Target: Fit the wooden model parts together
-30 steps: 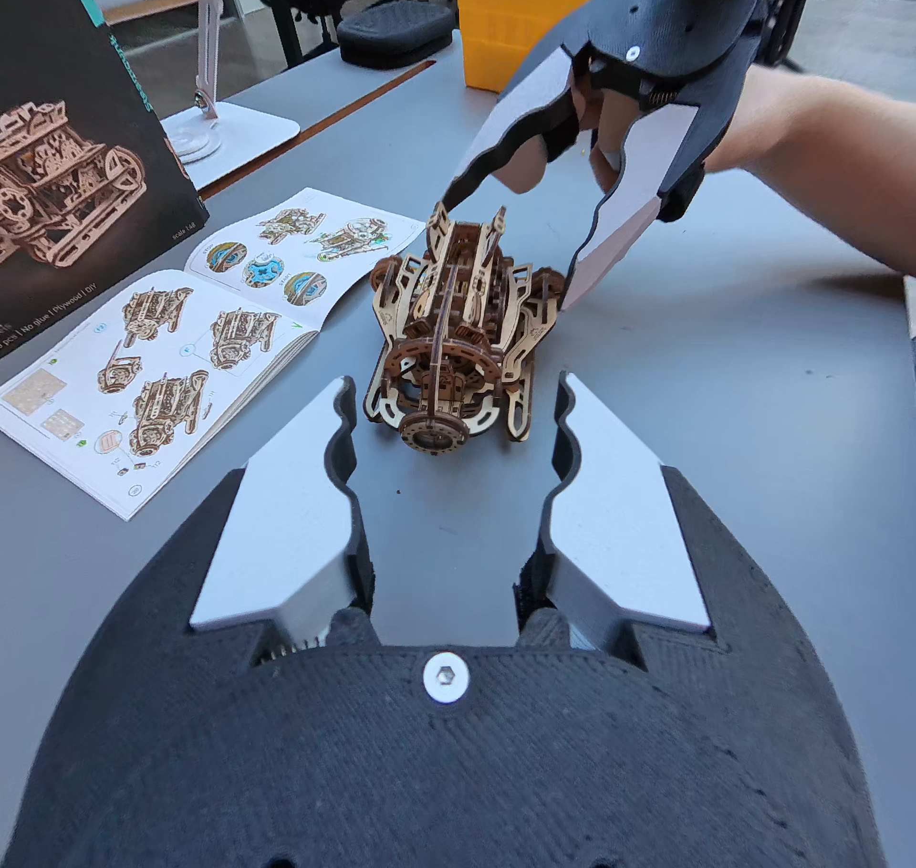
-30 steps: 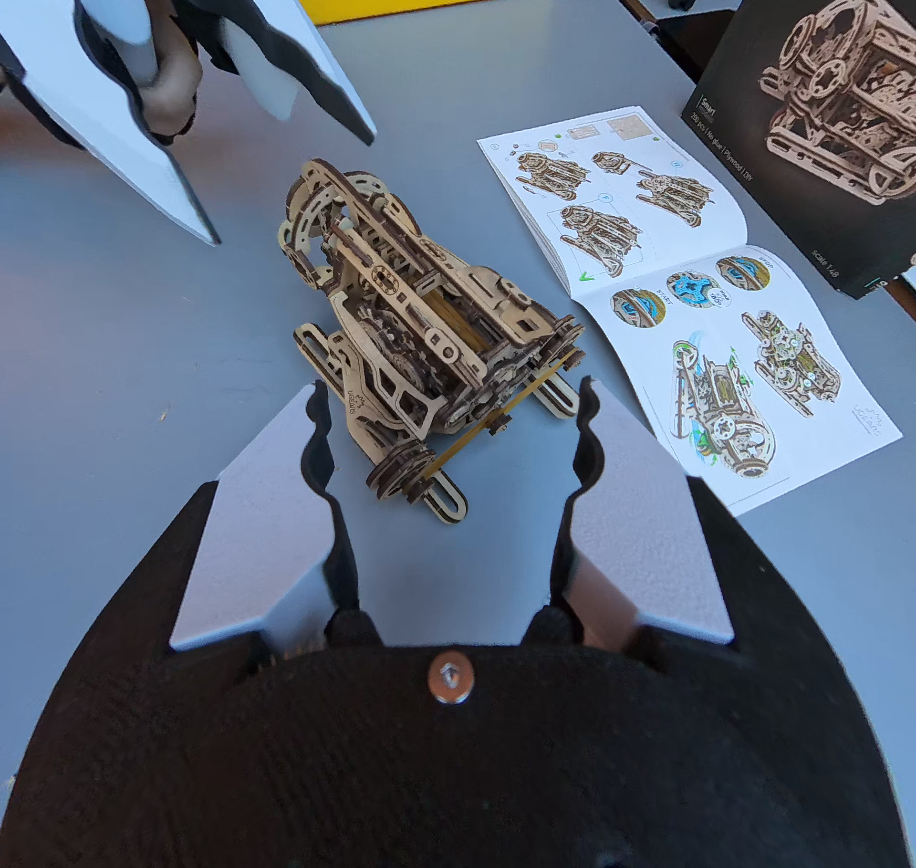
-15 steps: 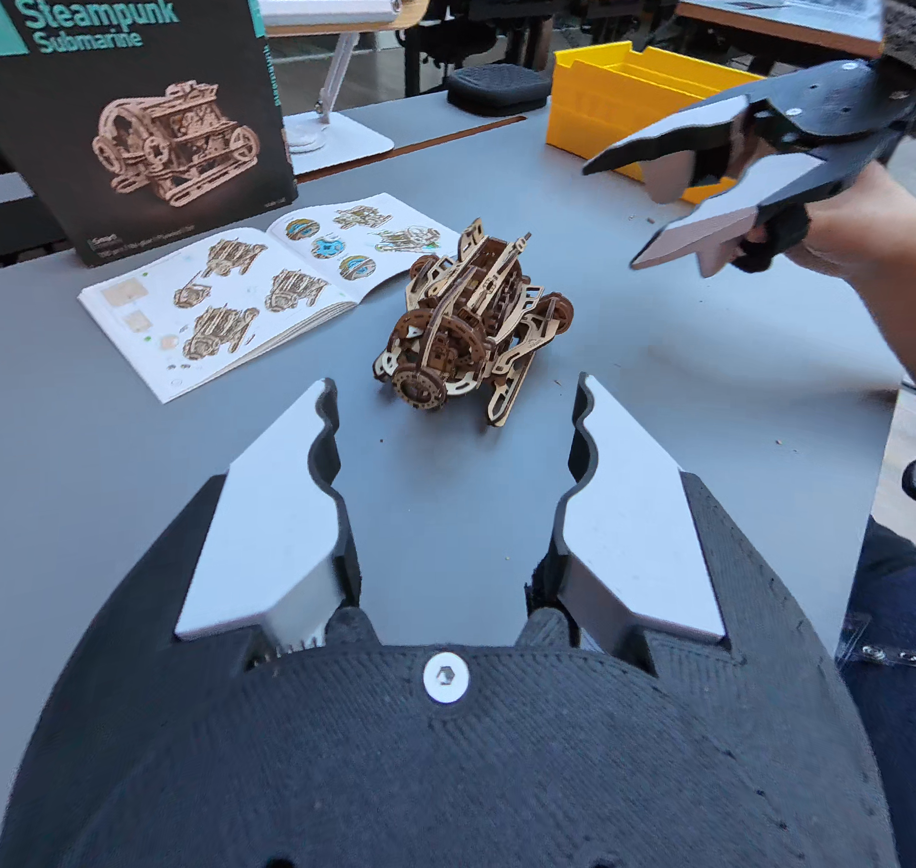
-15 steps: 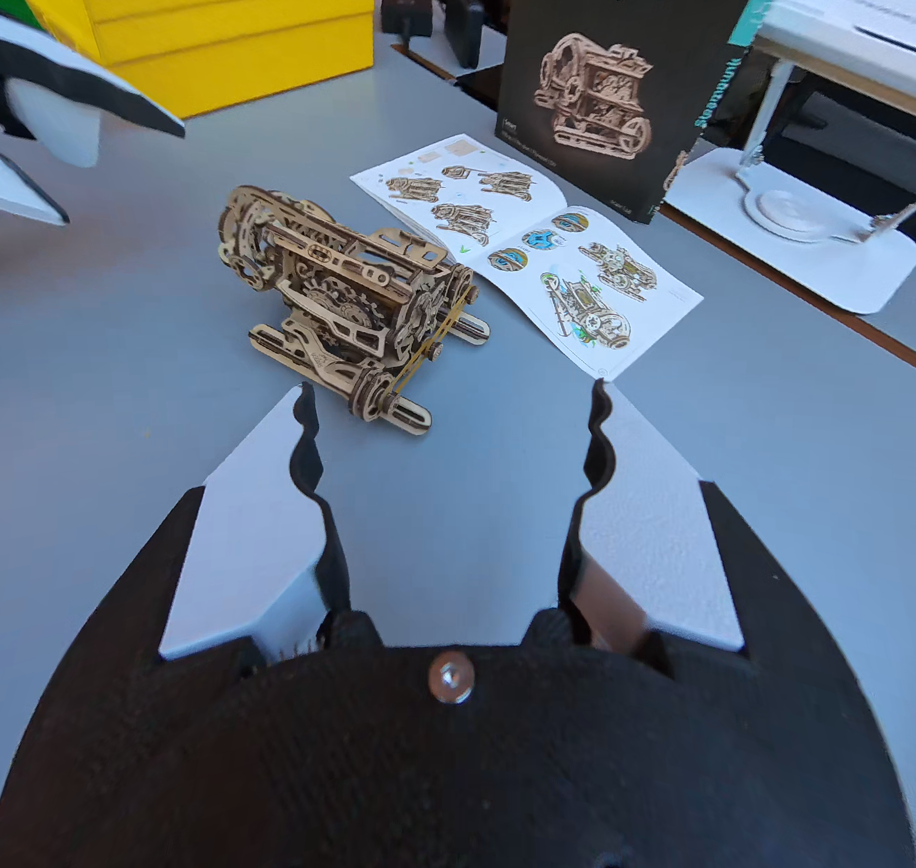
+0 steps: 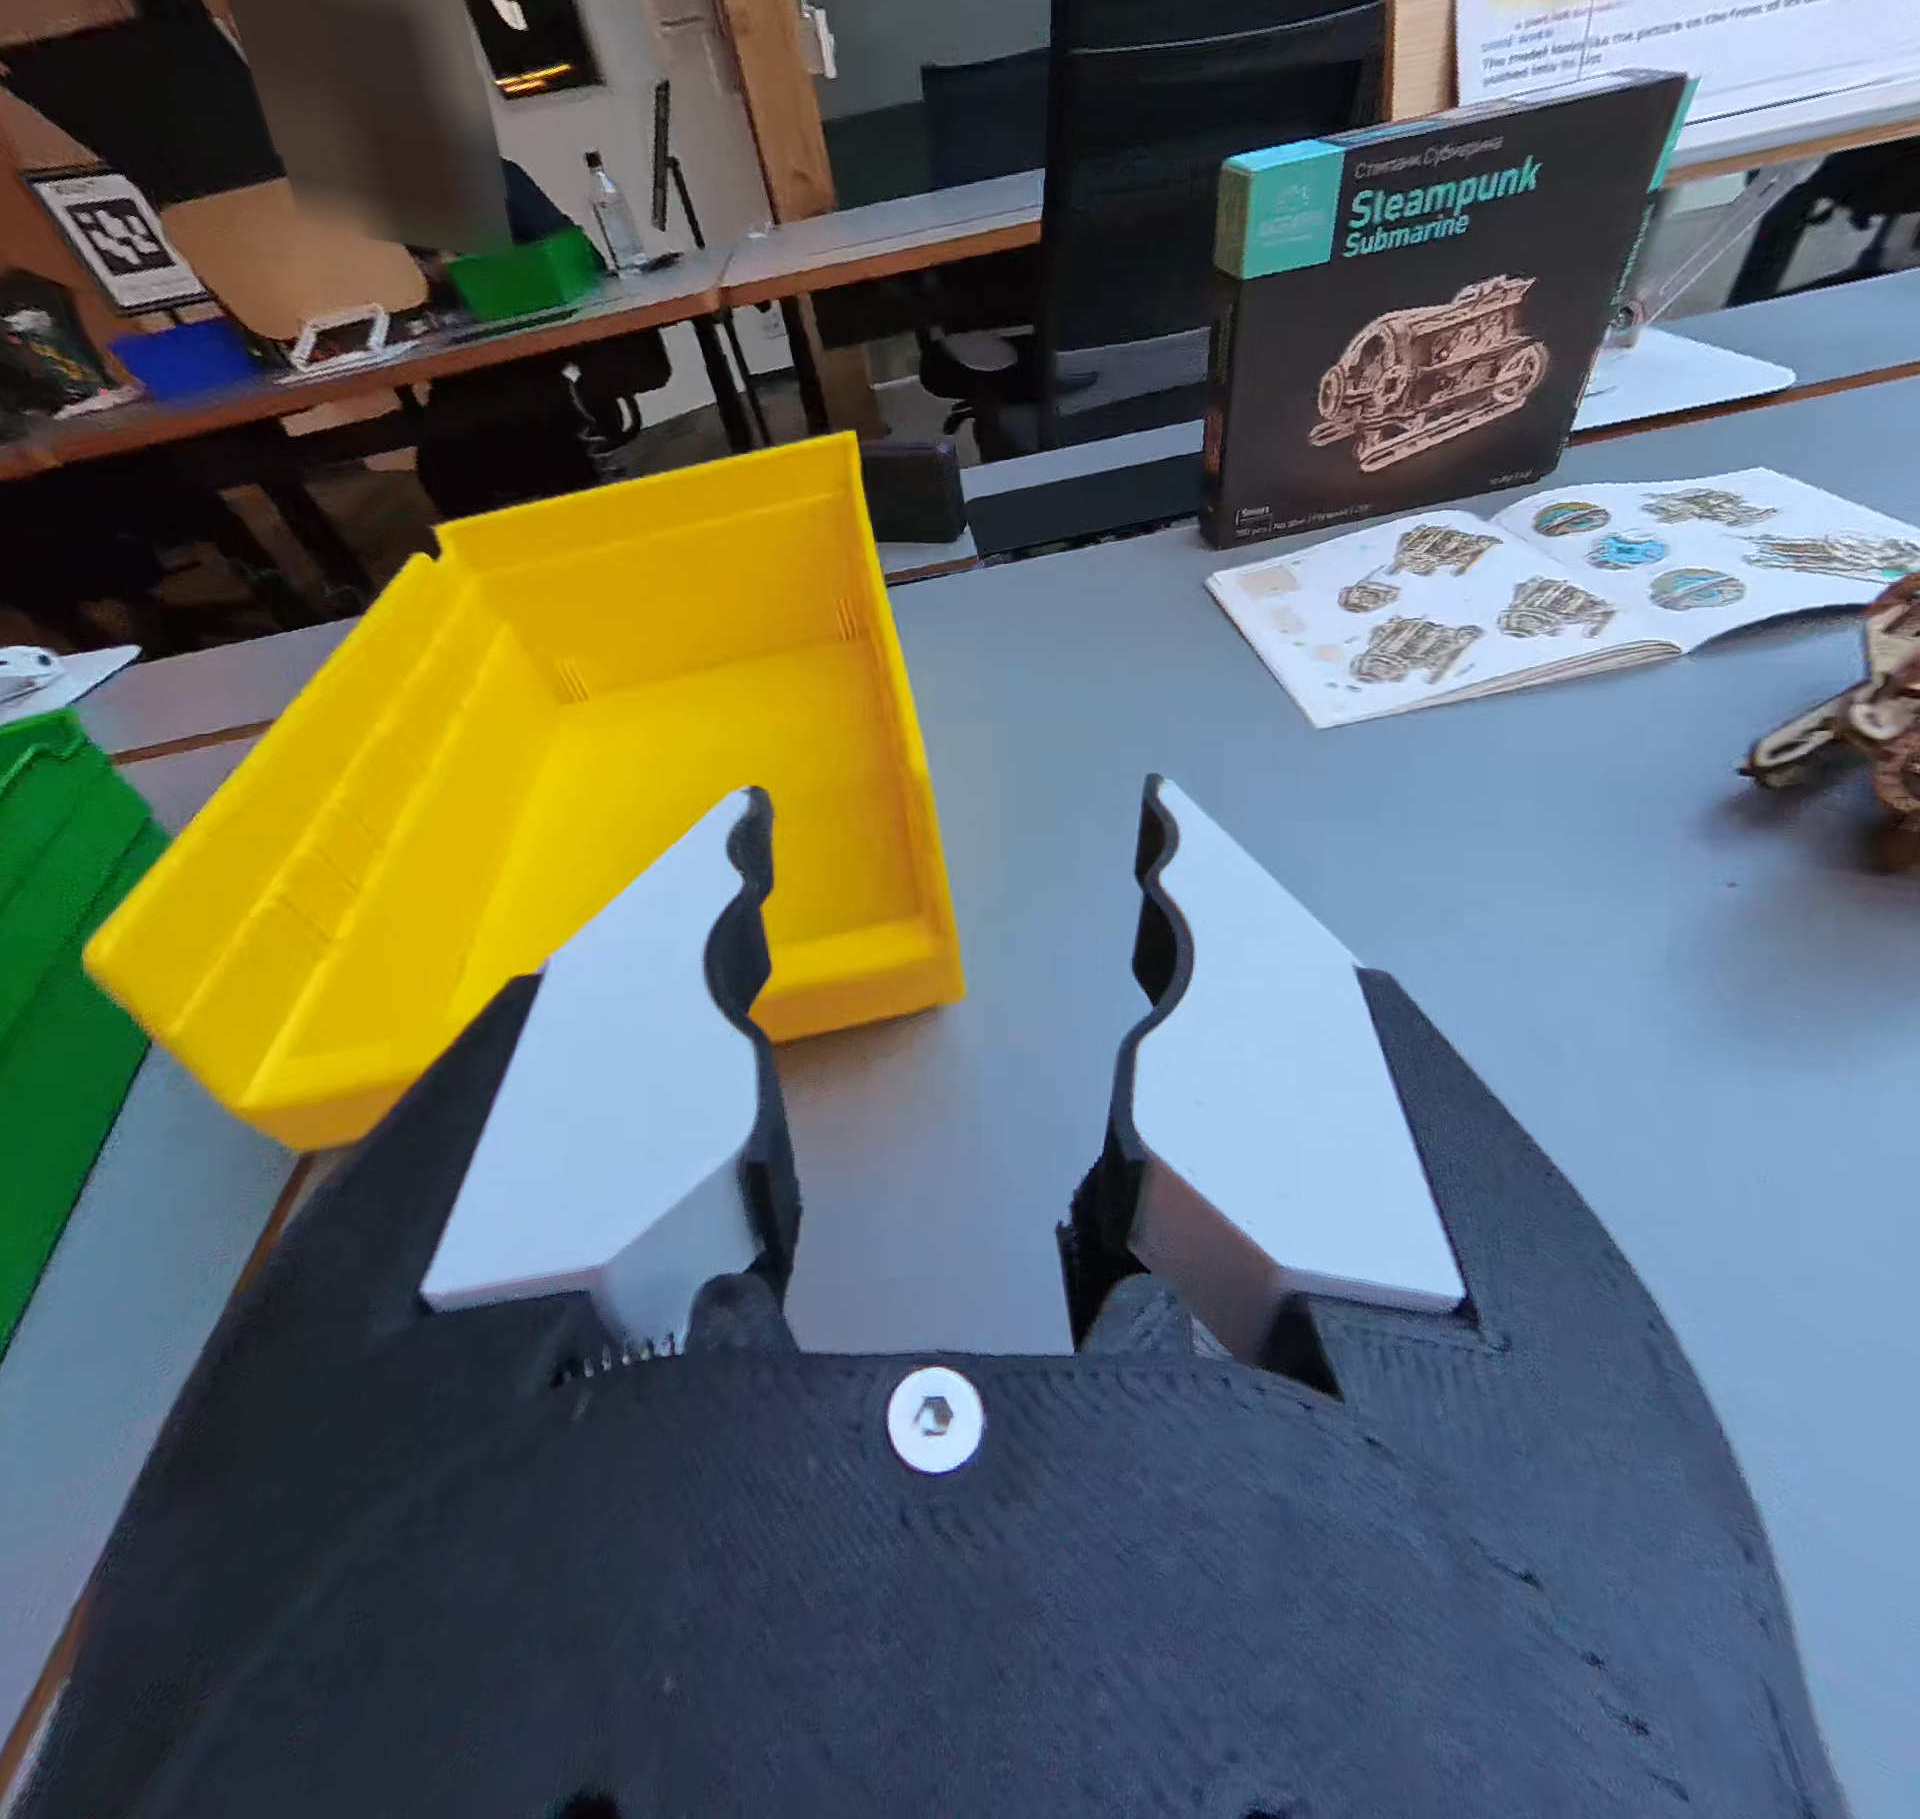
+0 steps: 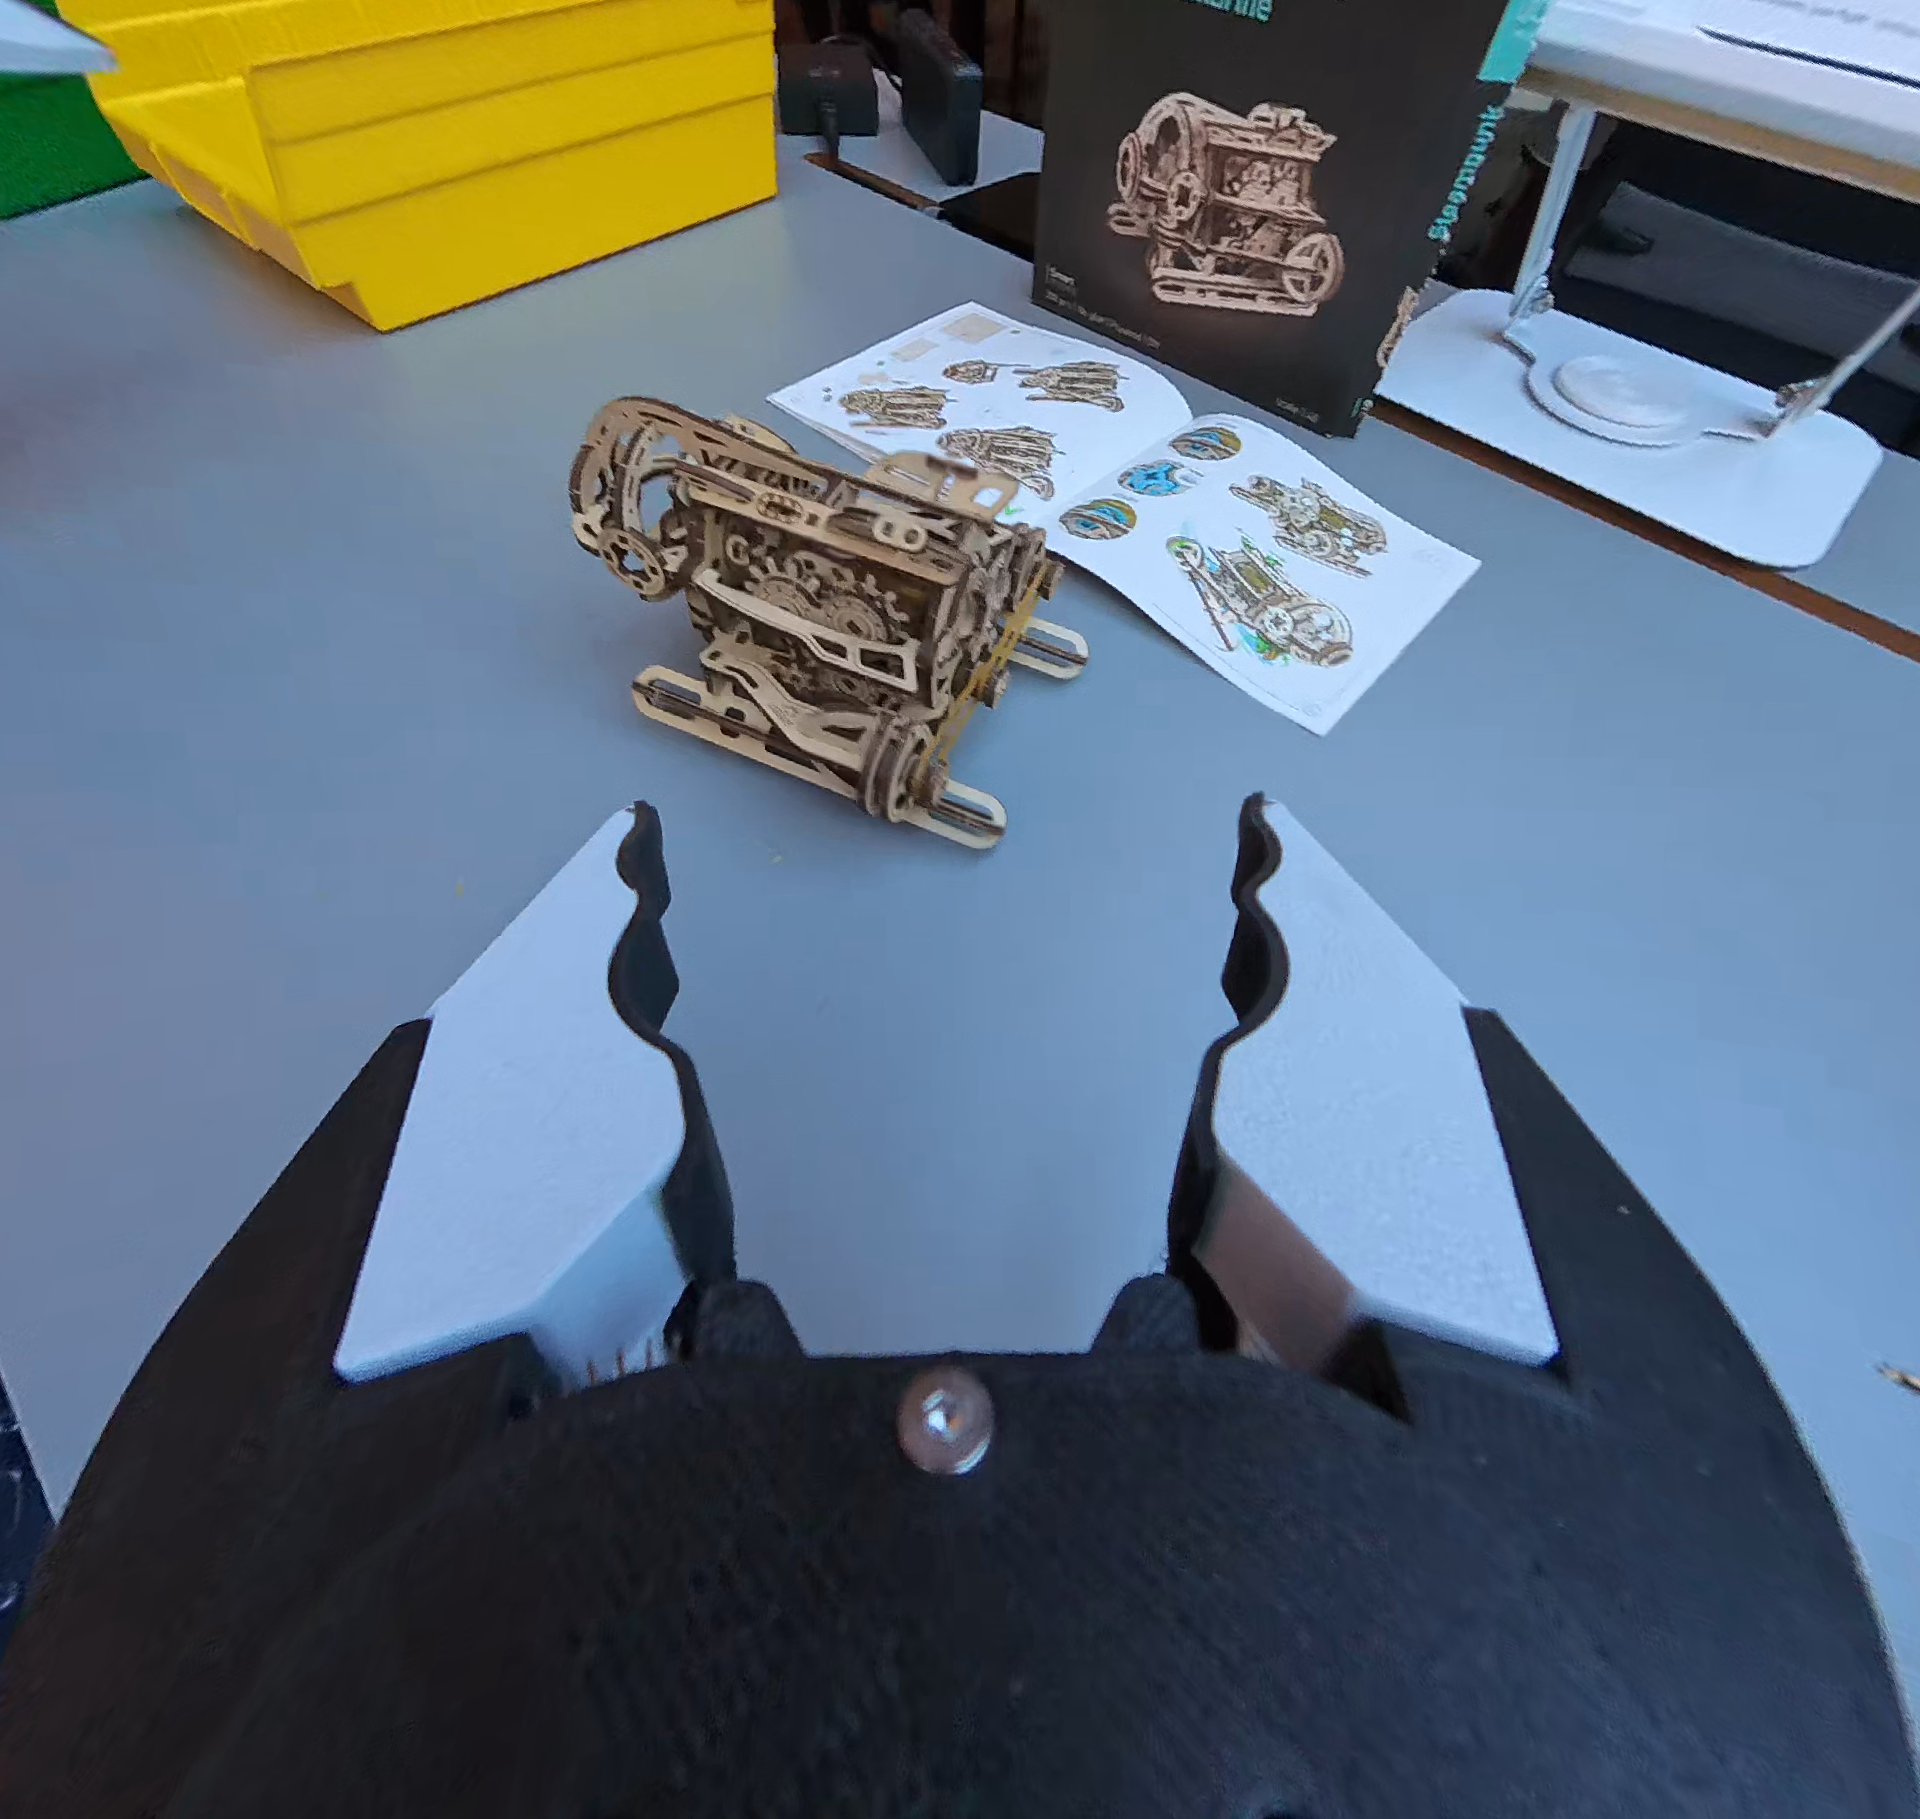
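The wooden model (image 6: 821, 616), a light and dark brown gear-filled body on two flat skids, stands upright on the grey table (image 6: 260, 626). In the left wrist view only its edge shows at the far right (image 5: 1870, 720). My right gripper (image 6: 945, 813) is open and empty, a short way in front of the model. My left gripper (image 5: 951, 798) is open and empty, well to the left of the model, with its left finger over the near corner of the yellow bin (image 5: 582, 793). A tip of the left gripper shows at the top left of the right wrist view (image 6: 52, 50).
An open instruction booklet (image 6: 1132, 491) lies just behind the model, and the dark model box (image 6: 1247, 148) stands behind it. The empty yellow bin (image 6: 436, 107) sits at the back left, with a green bin (image 5: 52, 948) beside it. A white stand base (image 6: 1662, 419) lies at the back right.
Both grippers have drawn back from the model. The left one has swung left toward the yellow bin, so the model slid to its view's right edge. The model stays on the table.
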{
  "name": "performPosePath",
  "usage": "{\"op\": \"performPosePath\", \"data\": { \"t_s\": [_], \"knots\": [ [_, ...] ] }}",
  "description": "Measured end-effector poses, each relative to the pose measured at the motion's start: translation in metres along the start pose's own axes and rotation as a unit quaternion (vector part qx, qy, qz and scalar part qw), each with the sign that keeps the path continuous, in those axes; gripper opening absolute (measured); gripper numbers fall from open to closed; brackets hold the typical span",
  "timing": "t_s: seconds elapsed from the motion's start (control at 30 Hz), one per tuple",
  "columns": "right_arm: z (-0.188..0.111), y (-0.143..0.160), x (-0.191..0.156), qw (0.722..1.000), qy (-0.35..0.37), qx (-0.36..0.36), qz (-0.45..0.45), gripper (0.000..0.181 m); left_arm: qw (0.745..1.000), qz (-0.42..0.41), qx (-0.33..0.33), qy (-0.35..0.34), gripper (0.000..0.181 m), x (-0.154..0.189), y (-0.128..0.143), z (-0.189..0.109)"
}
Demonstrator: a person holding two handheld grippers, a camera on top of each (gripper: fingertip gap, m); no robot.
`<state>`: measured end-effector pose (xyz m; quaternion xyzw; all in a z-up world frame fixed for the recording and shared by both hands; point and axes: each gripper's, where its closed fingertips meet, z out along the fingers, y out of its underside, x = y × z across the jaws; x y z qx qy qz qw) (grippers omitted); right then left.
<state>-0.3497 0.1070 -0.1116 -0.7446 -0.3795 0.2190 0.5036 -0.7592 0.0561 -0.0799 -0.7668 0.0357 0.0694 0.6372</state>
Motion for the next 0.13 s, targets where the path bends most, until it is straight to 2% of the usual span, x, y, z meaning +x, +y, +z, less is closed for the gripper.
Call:
{"op": "performPosePath", "data": {
  "t_s": [0.03,0.13],
  "knots": [
    [0.004,-0.005,-0.005,1.0,-0.004,0.002,-0.002,0.108,1.0,-0.001,-0.003,0.008,0.066,-0.01,0.002,0.013],
    [0.014,-0.018,-0.023,1.0,-0.014,0.002,-0.016,0.108,0.997,-0.029,-0.063,0.031,0.063,-0.021,0.025,0.052]
  ]
}}
